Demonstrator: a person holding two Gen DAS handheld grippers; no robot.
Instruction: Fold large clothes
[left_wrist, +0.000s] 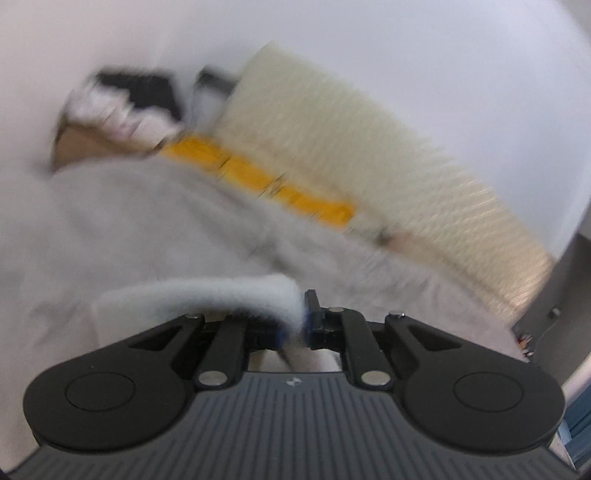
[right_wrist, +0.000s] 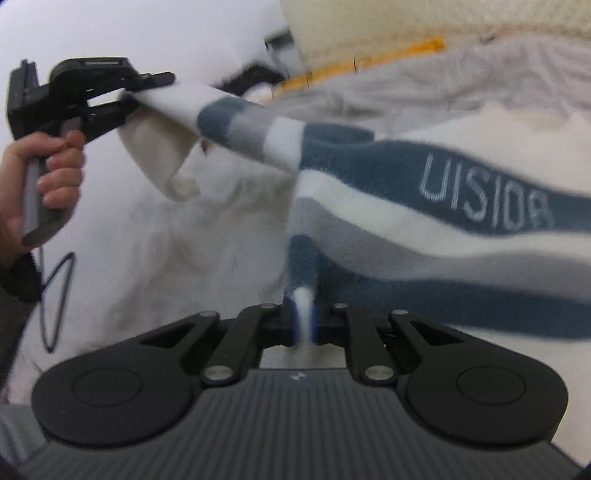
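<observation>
A fleece garment (right_wrist: 424, 206) with white, grey and dark blue stripes and pale lettering lies across the bed in the right wrist view. My right gripper (right_wrist: 303, 317) is shut on a folded edge of it. My left gripper (right_wrist: 147, 86) shows at the upper left of that view, held in a hand, shut on a white corner of the garment and lifting it. In the left wrist view my left gripper (left_wrist: 297, 321) is shut on white fleece (left_wrist: 207, 291) that curls to the left.
A grey-white bed sheet (left_wrist: 155, 221) lies under the garment. A cream ribbed headboard or pillow (left_wrist: 369, 155) stands behind it, with a yellow strip (left_wrist: 266, 181) along its base. Dark objects (left_wrist: 147, 88) sit at the back left. A black cable (right_wrist: 59, 299) loops at left.
</observation>
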